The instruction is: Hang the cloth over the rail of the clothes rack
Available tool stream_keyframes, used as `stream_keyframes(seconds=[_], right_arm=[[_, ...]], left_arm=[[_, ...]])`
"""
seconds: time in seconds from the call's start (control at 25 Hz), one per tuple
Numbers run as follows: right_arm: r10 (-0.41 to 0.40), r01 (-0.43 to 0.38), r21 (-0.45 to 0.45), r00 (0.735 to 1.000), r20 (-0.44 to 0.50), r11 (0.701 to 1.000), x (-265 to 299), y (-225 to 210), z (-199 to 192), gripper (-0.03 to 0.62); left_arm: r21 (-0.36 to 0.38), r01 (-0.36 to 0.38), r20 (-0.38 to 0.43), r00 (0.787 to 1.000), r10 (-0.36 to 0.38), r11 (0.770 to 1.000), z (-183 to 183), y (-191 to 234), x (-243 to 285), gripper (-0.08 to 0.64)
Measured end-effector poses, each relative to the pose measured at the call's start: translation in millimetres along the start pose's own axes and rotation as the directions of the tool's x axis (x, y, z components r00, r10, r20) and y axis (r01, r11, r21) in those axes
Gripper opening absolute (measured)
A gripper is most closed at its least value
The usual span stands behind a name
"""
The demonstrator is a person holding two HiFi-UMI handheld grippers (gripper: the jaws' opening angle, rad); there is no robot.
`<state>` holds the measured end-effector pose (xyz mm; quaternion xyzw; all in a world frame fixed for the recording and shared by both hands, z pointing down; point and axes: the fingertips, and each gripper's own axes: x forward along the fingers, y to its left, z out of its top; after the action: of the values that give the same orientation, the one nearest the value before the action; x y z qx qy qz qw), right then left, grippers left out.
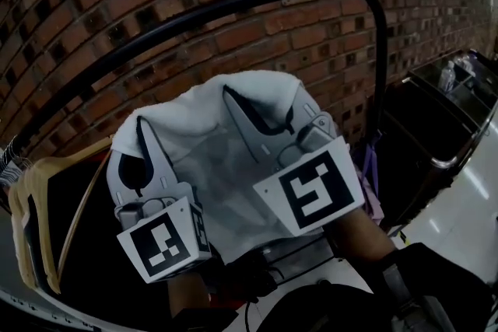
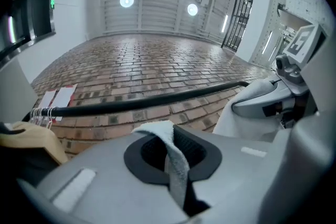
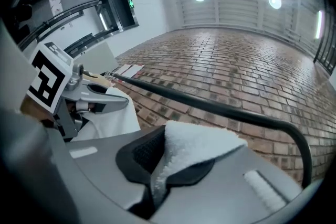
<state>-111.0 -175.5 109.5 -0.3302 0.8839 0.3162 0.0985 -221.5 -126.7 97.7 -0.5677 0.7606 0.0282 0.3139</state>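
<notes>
A white cloth hangs stretched between my two grippers, just below and in front of the black rail of the clothes rack. My left gripper is shut on the cloth's left corner, which sticks up between its jaws. My right gripper is shut on the right corner, a fluffy fold bulging over its pads. In both gripper views the rail runs across the brick wall above the jaws.
A brick wall stands close behind the rack. Wooden hangers with a dark garment hang at the rail's left end. The rail bends down into a black post on the right, with a dark bin beyond.
</notes>
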Motion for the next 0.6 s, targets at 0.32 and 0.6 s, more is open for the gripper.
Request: stream_keyframes(seconds=[0.32, 0.6], right_arm=[[-0.026, 0.029, -0.038, 0.998, 0.06, 0.999, 11, -18, 49, 0.012], [-0.049, 0.06, -0.097, 0.992, 0.118, 0.993, 14, -33, 88, 0.012]], left_arm=[[0.025, -0.024, 0.084, 0.996, 0.022, 0.999, 54, 16, 10, 0.029], [0.051, -0.04, 0.18, 0.983, 0.03, 0.998, 102, 31, 16, 0.029]])
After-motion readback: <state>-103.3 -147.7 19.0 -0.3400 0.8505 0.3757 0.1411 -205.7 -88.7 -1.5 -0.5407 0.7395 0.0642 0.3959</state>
